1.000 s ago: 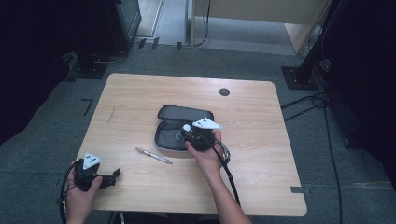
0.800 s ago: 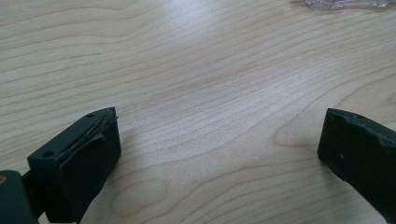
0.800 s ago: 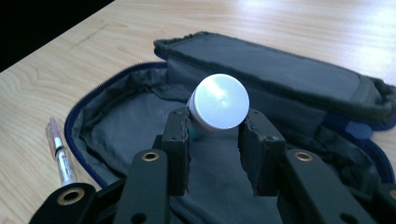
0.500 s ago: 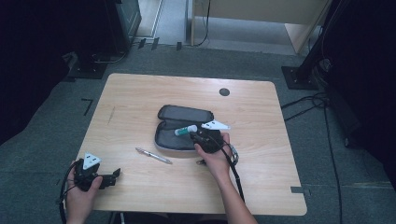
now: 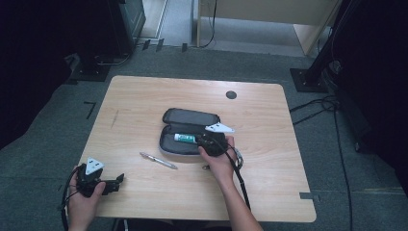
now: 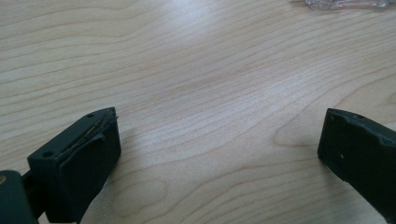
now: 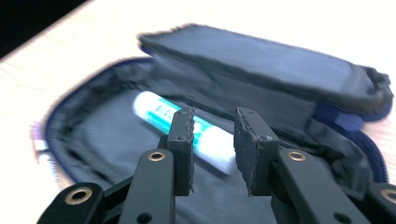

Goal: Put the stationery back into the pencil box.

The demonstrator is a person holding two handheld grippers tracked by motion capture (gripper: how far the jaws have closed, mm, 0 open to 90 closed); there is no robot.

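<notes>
A dark pencil case (image 5: 190, 117) lies open at the table's middle, lid (image 7: 261, 60) folded back. A white and green tube (image 5: 185, 138) rests in its lower half. My right gripper (image 5: 199, 140) hovers at the case's right end and points left at the tube. In the right gripper view its jaws (image 7: 212, 116) stand a narrow gap apart. They have just been closing with nothing between them, and the tube (image 7: 159, 112) lies beyond them on the lining. My left gripper (image 5: 119, 179) rests near the front left corner, jaws (image 6: 219, 126) wide apart over bare wood.
A clear pen (image 5: 159, 160) lies on the wooden table (image 5: 144, 96) left of the case, between the two hands. A round dark grommet (image 5: 231, 95) sits at the back. The right gripper's cable (image 5: 239, 173) trails along the forearm. Dark stands and cables lie on the floor around.
The right gripper has drawn back slightly to the right from the tube, which stays in the case. The left hand and gripper have not moved.
</notes>
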